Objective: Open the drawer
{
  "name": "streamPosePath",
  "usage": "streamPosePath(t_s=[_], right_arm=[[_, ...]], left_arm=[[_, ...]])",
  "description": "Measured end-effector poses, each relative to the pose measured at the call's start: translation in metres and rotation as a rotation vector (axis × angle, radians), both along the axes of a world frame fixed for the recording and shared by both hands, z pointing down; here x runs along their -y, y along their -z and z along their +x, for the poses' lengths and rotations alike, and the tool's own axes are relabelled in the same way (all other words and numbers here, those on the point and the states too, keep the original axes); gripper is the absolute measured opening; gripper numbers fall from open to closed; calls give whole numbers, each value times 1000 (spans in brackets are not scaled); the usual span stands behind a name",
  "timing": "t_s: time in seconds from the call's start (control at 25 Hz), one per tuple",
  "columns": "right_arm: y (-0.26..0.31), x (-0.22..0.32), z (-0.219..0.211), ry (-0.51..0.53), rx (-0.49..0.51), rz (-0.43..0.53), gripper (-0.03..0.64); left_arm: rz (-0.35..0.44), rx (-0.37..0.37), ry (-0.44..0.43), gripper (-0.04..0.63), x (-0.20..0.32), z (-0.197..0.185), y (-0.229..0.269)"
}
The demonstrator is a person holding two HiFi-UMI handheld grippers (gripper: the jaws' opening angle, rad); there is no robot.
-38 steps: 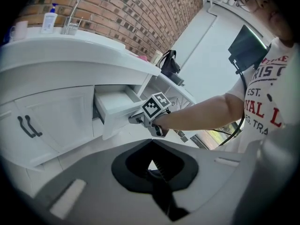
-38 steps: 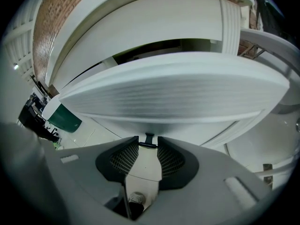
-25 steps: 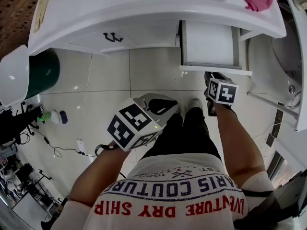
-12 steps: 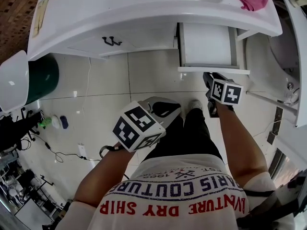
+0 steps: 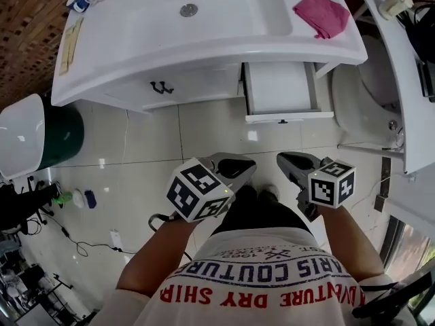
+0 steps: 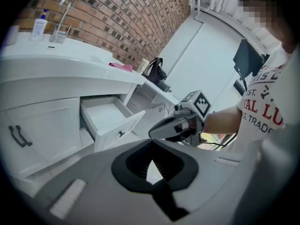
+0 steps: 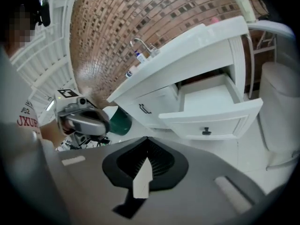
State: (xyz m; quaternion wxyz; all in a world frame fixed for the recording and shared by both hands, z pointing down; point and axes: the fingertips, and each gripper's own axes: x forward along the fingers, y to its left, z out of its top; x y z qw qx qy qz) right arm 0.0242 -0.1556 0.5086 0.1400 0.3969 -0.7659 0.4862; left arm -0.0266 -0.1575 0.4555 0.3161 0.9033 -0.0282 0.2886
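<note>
The white drawer (image 5: pixel 280 90) under the washbasin counter stands pulled out, its inside bare, with a small dark knob (image 5: pixel 282 121) on its front. It also shows in the left gripper view (image 6: pixel 105 116) and the right gripper view (image 7: pixel 211 102). Both grippers hang side by side above the floor, well back from the drawer front. My left gripper (image 5: pixel 248 167) is shut with nothing in it, its jaws meeting at a point (image 6: pixel 151 139). My right gripper (image 5: pixel 285 160) is likewise shut and empty (image 7: pixel 146 138), apart from the knob (image 7: pixel 206 131).
A pink cloth (image 5: pixel 321 13) lies on the counter right of the sink basin (image 5: pixel 204 12). Left of the drawer is a cupboard door with dark handles (image 5: pixel 162 87). A green bin (image 5: pixel 61 107) stands at the left, a toilet (image 5: pixel 360 94) at the right.
My right gripper has left the drawer front, risen and drawn back toward the body, with its jaws now shut. The left gripper rose slightly. The drawer stays pulled out.
</note>
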Motion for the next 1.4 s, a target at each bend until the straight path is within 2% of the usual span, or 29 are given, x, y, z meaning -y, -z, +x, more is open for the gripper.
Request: streamPosePath(t_s=[0.12,0.24,0.52,0.68,0.8,0.92,1.0,1.2,1.4], right_arm=[[39,-22,-13,81,39,1,9],[64,-52,-19,148,71,35,8],[79,-192,-4,188,62,121,8],[106,-268,4,217,22,187,8],[137,-315,5,225,10,243,8],[157,-355,8,244,-51,293,8],[163,-376,8,252,-76,304,8],[173,-408,1,214,-61,296,8],[190,-414,-14,186,-53,308,8]], left_arm=[[19,-24,20,-17,-10,3,19],[48,-13,20,-17,-35,4,25],[107,7,51,-17,-178,14,27],[156,-6,99,-17,-257,8,60],[184,-27,105,-17,-314,8,89],[224,-13,104,-17,-357,10,109],[237,-17,99,-17,-378,11,118],[250,-1,76,-17,-414,2,126],[279,-14,82,-17,-415,-15,143]])
